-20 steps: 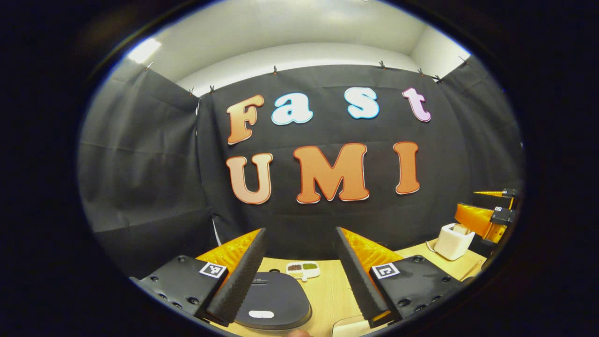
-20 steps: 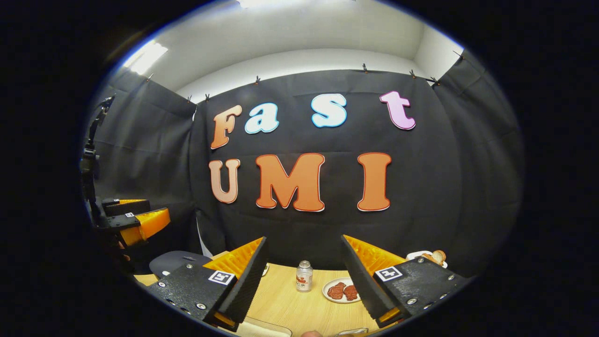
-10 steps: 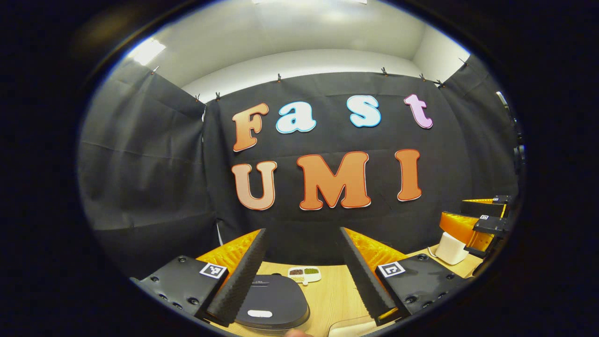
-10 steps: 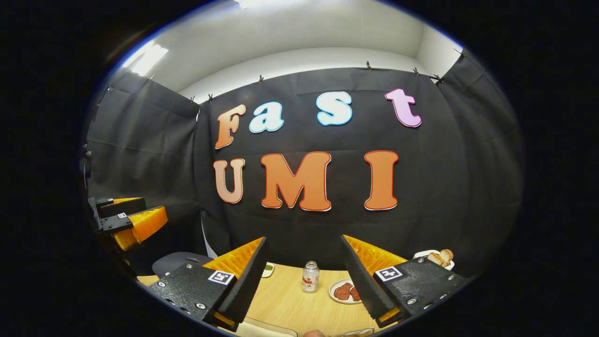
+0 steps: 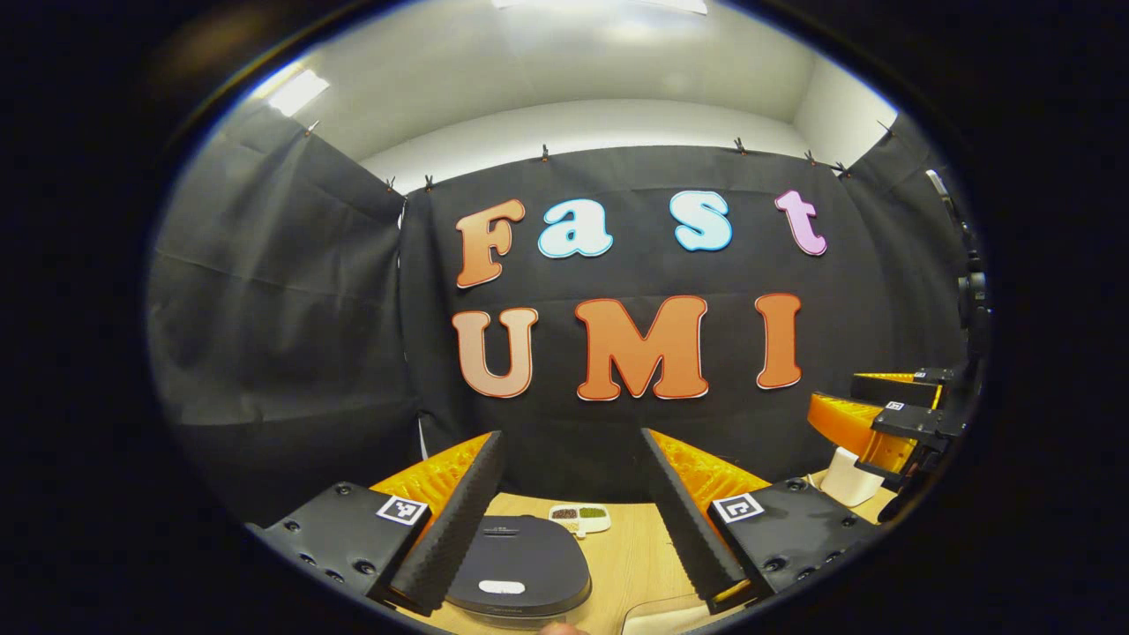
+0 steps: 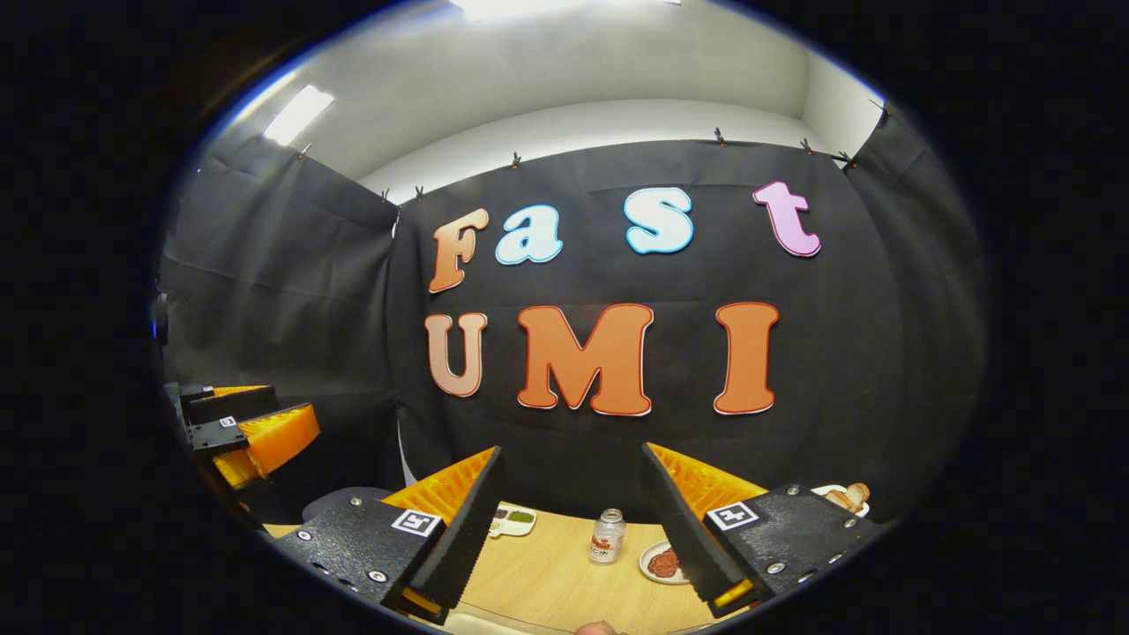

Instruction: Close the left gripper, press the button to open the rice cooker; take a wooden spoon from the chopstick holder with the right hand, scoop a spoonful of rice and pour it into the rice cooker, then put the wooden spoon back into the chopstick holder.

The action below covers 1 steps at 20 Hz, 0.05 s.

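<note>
The rice cooker point(image 5: 520, 569) stands on the wooden table point(image 5: 631, 564) with its dark lid down and a pale button point(image 5: 501, 586) at the front. My left gripper point(image 5: 570, 434) hovers above it, open, with nothing between the fingers. The cooker lies low between the fingers, nearer the left one. My right gripper point(image 6: 571, 450) is also open and empty above the table point(image 6: 547, 573). The right gripper point(image 5: 838, 397) is seen at the far right of the left gripper view. In the right gripper view, the left gripper point(image 6: 295, 407) hangs at the far left above the cooker lid point(image 6: 340, 503).
A small white dish of beans point(image 5: 579, 517) sits behind the cooker. A white toaster point(image 5: 847, 476) stands at the right, partly behind the right gripper. A small bottle point(image 6: 605, 536), a plate of red meat point(image 6: 660, 563) and a plate of bread point(image 6: 848, 496) are on the table.
The wall sits lower in both views now. In the left gripper view, the right gripper has drifted left over the toaster. In the right gripper view, the bottle and meat plate have slid right.
</note>
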{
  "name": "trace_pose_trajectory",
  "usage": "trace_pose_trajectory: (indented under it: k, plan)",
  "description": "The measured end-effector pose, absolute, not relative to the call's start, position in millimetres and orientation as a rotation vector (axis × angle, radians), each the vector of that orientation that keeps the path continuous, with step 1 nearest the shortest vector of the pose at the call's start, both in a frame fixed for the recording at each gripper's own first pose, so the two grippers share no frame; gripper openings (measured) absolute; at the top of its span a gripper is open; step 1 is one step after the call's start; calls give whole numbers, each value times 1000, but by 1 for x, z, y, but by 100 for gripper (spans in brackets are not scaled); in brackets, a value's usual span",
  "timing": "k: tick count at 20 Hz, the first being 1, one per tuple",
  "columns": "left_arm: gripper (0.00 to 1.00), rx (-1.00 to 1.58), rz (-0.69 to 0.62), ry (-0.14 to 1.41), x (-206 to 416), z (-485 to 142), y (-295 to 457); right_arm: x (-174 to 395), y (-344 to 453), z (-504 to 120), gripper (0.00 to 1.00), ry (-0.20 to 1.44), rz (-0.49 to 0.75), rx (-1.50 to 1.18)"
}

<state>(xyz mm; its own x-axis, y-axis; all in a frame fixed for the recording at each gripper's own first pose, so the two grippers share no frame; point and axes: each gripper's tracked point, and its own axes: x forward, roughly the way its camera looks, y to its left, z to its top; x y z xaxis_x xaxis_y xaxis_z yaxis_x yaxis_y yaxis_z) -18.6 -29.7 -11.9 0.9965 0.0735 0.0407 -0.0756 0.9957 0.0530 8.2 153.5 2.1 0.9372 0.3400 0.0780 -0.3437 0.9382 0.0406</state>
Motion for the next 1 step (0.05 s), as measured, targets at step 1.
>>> trace_pose_trajectory:
  k: [1]
  plan:
    - [100,56,94,-36,-20,-12,-22,7,157,2,94,-70,360,59]
